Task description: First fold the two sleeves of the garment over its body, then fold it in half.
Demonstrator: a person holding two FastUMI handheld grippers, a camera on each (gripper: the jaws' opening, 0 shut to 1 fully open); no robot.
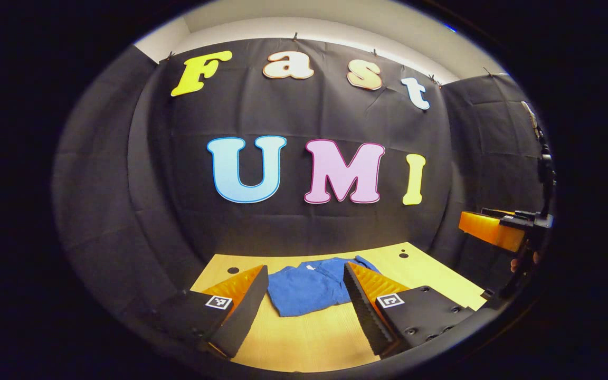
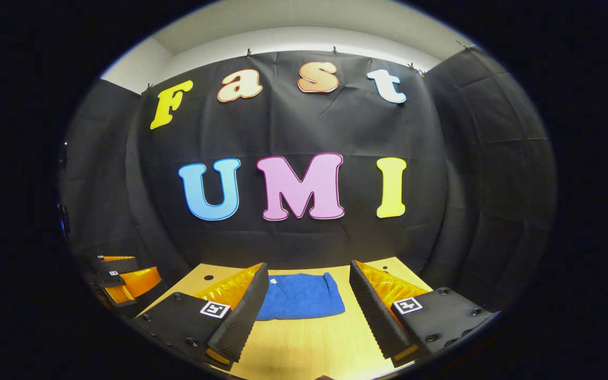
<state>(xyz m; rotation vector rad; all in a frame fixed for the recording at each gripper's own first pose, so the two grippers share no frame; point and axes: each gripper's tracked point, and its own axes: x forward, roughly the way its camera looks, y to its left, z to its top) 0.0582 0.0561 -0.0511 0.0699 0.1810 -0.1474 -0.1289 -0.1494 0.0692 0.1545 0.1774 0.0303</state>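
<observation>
Left gripper view: my left gripper [image 1: 306, 295] hangs above the wooden counter [image 1: 430, 274] with its fingers spread wide and holding nothing. The blue garment [image 1: 312, 285] lies folded on the counter, seen between them. My right gripper [image 1: 494, 229] hovers off at the right edge.

Right gripper view: my right gripper [image 2: 309, 306] also has its fingers wide apart and empty. The garment [image 2: 301, 295] lies flat on the counter [image 2: 304, 348] ahead. My left gripper [image 2: 124, 279] shows at far left.
</observation>
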